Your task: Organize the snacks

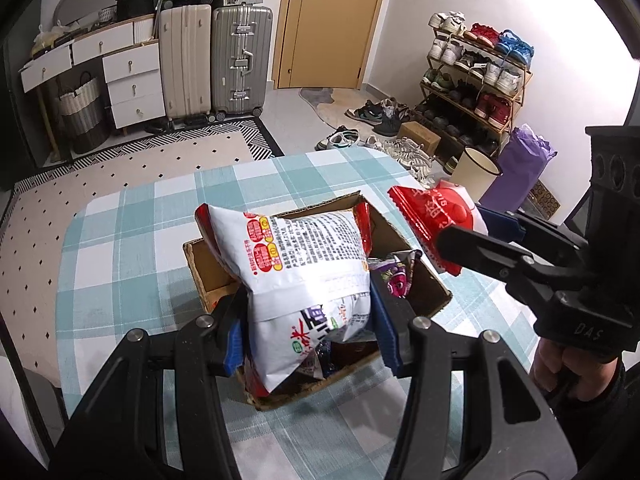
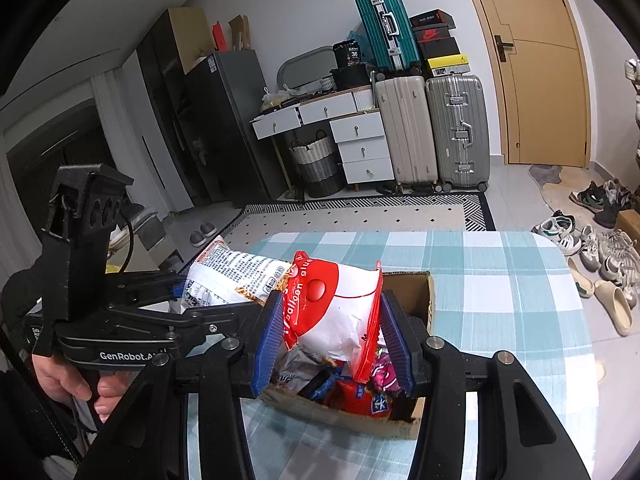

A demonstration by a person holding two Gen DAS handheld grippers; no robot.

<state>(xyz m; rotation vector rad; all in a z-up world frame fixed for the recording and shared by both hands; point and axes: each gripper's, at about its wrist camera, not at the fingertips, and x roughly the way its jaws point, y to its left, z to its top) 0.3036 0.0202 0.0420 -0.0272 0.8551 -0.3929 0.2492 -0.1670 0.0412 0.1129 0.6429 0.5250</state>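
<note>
The left gripper (image 1: 308, 332) is clamping a big white snack bag (image 1: 304, 264), puffy and glossy, with black print, red-and-yellow badges and a red edge, hanging over the open cardboard box (image 1: 416, 248) on the checked tablecloth (image 1: 120, 240). The right gripper (image 2: 334, 344) is pinching a red-and-white packet (image 2: 340, 304) with a red dot and white lettering, just above the same box. Inside, smaller wrappers (image 2: 360, 396) in red, blue and purple are lying jumbled.
</note>
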